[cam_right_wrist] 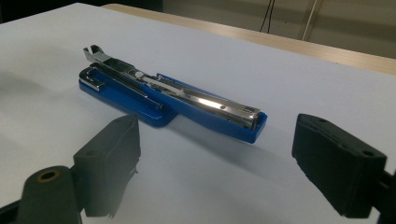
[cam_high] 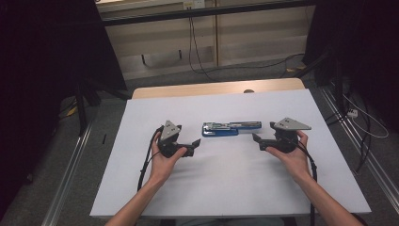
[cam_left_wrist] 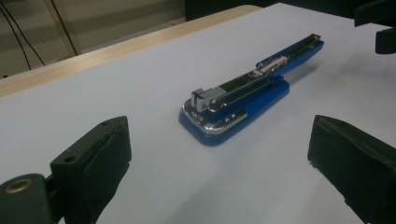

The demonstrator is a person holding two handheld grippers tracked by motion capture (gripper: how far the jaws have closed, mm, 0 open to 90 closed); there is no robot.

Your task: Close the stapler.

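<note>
Around the blue stapler [cam_high: 231,128] the white surface [cam_high: 226,188] lies bare, with wide room toward the near edge and both side edges. Swung open flat, the stapler rests mid-surface, slightly far of both tools, its long metal magazine glinting above glossy plastic. The left hand-held gripper [cam_high: 196,142] sits just left and near of it, jaws released and apart. The right hand-held gripper [cam_high: 256,138] sits right of it, jaws spread, holding nothing, pads matte black and blocky.
</note>
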